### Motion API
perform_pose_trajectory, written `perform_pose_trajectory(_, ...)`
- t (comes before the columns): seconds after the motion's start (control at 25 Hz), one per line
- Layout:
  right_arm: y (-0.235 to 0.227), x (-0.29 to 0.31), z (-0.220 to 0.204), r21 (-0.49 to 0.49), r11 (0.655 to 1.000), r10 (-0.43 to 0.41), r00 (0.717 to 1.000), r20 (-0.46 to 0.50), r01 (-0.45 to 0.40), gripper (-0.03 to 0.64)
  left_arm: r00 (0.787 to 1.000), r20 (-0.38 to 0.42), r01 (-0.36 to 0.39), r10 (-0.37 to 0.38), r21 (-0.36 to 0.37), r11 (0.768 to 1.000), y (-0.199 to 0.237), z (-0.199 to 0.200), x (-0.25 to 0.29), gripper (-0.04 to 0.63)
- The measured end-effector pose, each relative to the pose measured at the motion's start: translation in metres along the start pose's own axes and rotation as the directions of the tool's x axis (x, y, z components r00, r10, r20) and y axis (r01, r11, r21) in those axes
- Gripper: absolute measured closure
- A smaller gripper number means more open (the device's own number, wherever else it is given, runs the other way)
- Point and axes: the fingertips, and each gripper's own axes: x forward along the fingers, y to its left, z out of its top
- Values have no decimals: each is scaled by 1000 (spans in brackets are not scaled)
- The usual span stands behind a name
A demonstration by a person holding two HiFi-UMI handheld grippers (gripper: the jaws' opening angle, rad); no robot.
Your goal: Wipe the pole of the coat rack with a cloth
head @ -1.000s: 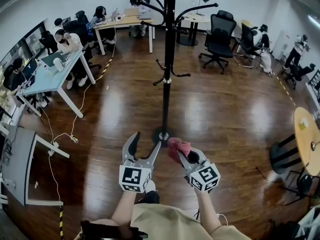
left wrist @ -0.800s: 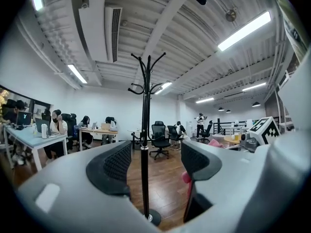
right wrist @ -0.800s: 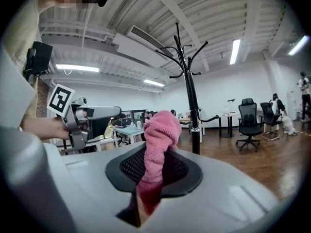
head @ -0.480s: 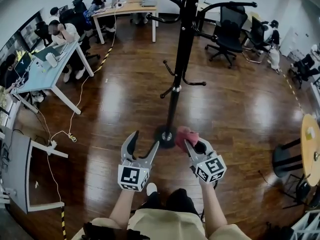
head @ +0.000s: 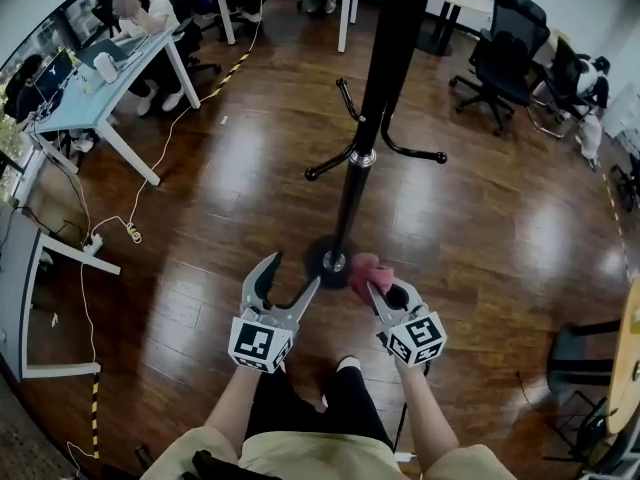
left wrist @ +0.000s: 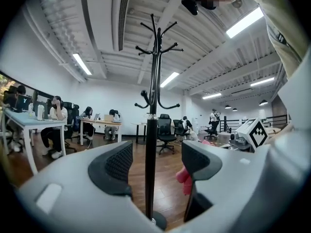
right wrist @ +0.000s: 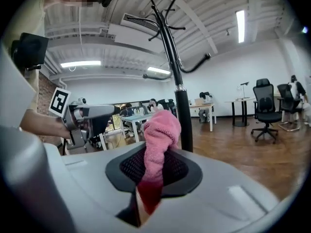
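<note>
Head view is showing the right gripper (head: 384, 294) clamping a pink cloth (head: 364, 271) just beside the coat rack's pole (head: 352, 193), seemingly not touching it. The left gripper (head: 288, 280) is hovering near the base (head: 322, 264) with jaws spread apart, gripping nothing, the pole standing beyond their gap.
</note>
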Motion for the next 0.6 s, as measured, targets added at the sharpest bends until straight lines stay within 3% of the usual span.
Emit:
perform_pose_trajectory(0.16,-48,38,-116,9,1000,-8,998,-69,8,561,999,-9,36,-37,-24,999,18,-97,33,288)
perform_pose_trajectory(0.24,-72,64,-184,-40,999,-25,994,-110,21,561,996,-23,90,-91,-46,995,26,-148,50,282)
perform_pose_trajectory(0.4,-134,125,-316,-125,990,-93,974,-205,68,561,980,-37,194,-194,-19,981,47,-250,88,275)
perform_pose_trajectory(0.6,-225,190,-456,-258,961,-171,941,-292,94,561,965,-36,259,-258,12,966,52,-376,130,275)
